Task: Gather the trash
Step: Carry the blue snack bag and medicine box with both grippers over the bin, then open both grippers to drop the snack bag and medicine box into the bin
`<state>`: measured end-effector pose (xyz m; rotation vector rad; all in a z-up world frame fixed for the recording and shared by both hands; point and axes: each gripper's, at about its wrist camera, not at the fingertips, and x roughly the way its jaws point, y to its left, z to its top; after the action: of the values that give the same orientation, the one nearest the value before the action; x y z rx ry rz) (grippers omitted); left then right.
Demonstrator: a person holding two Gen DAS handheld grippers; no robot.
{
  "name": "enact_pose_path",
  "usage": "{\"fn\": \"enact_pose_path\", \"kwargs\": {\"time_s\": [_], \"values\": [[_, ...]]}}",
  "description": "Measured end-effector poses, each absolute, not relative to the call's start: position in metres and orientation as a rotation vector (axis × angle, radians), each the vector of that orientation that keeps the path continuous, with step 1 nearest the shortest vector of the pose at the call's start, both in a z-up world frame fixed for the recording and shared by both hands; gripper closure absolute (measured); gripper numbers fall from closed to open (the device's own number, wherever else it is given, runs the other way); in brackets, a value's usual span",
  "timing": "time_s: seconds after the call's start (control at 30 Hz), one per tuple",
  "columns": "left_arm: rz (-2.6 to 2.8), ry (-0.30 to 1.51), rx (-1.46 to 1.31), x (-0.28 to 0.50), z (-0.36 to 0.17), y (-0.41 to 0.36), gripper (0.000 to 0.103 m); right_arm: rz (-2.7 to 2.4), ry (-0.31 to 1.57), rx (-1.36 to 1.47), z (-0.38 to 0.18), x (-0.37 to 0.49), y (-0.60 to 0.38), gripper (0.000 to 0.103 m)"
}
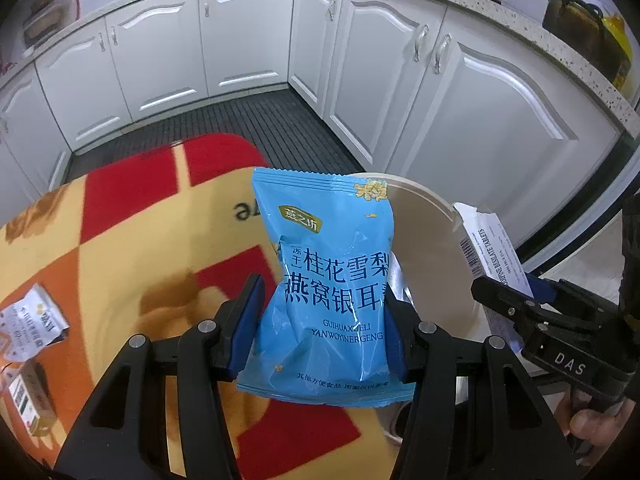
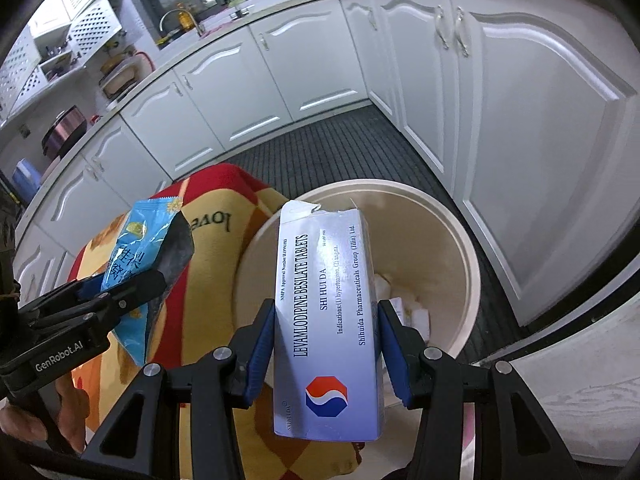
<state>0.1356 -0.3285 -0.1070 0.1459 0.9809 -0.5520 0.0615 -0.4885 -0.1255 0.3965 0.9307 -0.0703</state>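
Right wrist view is showing me the largest items first: white kitchen cabinets (image 2: pixel 304 76) curving round a dark ribbed floor mat (image 2: pixel 332 148), then a table under a red, orange and yellow cloth (image 2: pixel 224 248), then a cream bin (image 2: pixel 472 264) just beside the table edge with pale scraps lying at its bottom.

I am holding a tablet box (image 2: pixel 326 320) in the right gripper (image 2: pixel 326 344), both blue pads pressing on its long sides, over the bin mouth. I am judging the box to be light, stiff card with a torn top flap; gripping across the narrow width at mid-length is keeping it from twisting.

I am holding a blue snack packet (image 1: pixel 326 280) in the left gripper (image 1: pixel 320 336), pads pinching its lower half, over the table edge next to the bin. I am judging the film to be light, soft and slippery, puffed in the middle; a pinch low across the body suits it better than the crimped seam.

Left wrist view alone is showing two more pieces on the cloth: a crumpled white wrapper (image 1: pixel 32 324) and a small carton (image 1: pixel 32 404). Right wrist view alone is showing the bin's contents.
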Motion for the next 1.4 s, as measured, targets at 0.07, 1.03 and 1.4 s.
{"fn": "enact_pose_path", "kwargs": {"time_s": [0.07, 1.03, 1.4], "values": [[-0.557, 0.988, 0.151, 0.138, -0.111, -0.335, 0.051, -0.074, 0.934, 0.398, -0.127, 0.063, -0.491, 0.055], [-0.613, 1.066, 0.077, 0.155, -0.141, -0.353, 0.036, -0.157, 0.981, 0.465, -0.157, 0.086, -0.515, 0.037], [-0.639, 1.085, 0.009, 0.153, -0.137, -0.341, 0.031, -0.142, 0.983, 0.472, -0.155, 0.074, -0.512, 0.036]]}}
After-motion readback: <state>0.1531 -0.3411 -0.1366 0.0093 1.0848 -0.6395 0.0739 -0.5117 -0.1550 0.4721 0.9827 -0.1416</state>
